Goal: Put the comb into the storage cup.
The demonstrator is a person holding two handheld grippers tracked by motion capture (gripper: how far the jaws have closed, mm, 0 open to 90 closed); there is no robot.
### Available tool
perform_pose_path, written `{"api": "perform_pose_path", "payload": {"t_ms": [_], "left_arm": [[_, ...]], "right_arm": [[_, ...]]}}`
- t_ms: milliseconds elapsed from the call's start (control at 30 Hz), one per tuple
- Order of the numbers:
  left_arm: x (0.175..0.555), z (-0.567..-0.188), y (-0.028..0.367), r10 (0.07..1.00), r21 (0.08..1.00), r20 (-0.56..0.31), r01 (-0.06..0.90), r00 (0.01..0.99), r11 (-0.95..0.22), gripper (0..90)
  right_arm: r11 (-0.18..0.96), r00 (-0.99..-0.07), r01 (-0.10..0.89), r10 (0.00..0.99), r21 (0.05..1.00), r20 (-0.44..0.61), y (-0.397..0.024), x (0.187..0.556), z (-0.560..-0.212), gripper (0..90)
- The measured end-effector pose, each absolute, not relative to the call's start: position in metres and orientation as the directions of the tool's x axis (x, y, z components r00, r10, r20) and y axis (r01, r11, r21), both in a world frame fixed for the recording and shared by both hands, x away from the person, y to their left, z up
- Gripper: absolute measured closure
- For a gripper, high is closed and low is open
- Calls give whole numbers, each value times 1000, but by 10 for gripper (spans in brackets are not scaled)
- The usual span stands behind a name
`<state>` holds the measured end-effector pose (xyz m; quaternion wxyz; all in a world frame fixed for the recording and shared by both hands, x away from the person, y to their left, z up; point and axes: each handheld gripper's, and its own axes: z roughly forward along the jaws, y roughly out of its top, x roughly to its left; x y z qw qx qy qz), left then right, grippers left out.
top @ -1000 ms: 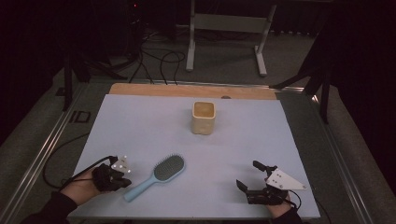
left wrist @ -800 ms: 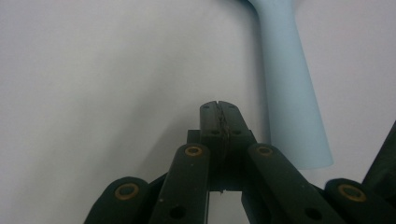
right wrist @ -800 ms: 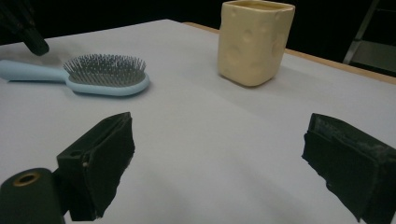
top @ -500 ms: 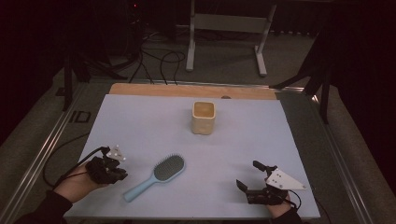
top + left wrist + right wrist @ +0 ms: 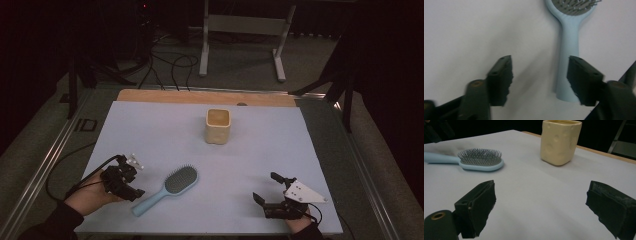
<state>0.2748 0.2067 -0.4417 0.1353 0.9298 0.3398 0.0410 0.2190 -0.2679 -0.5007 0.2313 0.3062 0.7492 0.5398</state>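
Observation:
A light blue hairbrush (image 5: 172,186) lies bristles up on the pale mat, its handle pointing to the near left. My left gripper (image 5: 136,179) hovers just left of the handle's end, and its jaws have just been opening. In the left gripper view the gripper (image 5: 540,72) is open and grips nothing. The hairbrush (image 5: 570,50) handle lies on the mat below, beside the right-hand jaw. A cream square cup (image 5: 218,126) stands upright at mid table. My right gripper (image 5: 266,187) rests open at the near right, facing the cup (image 5: 560,141) and the hairbrush (image 5: 477,160).
The pale mat (image 5: 150,130) covers most of the table, and a wooden strip (image 5: 175,95) shows along its far edge. Metal rails run down both sides. A black cable (image 5: 60,170) trails left from my left gripper. Stand legs and cables lie on the floor beyond.
My left gripper has drawn back a little from the brush handle's end, risen and opened its jaws. The brush, the cup and the right gripper have stayed put.

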Motion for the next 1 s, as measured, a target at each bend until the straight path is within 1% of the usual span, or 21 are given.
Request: {"api": "perform_pose_path", "payload": {"t_ms": [133,267,333,467,533,733,1000], "left_arm": [[278,-442,199,648,238,-30,635,761,-735,170],[280,-443,191,644,204,-45,638,764,-743,64],[282,-444,186,642,195,-70,642,763,-742,11],[286,-447,177,635,183,-93,641,767,-746,0],[288,-449,172,648,178,-71,649,759,-740,0],[288,-458,160,626,166,-61,627,777,-761,0],[292,-466,154,636,137,-70,639,769,-757,0]], "right_arm": [[229,-704,213,710,950,-13,-268,219,-501,87],[230,-704,210,710,950,-17,-268,219,-501,87],[230,-704,212,710,950,-15,-268,219,-501,87],[230,-704,212,710,950,-15,-268,219,-501,87],[230,-704,211,710,950,-16,-268,219,-501,87],[232,-704,211,710,950,-17,-268,219,-501,87],[235,-703,210,711,949,-20,-268,219,-501,87]]}}
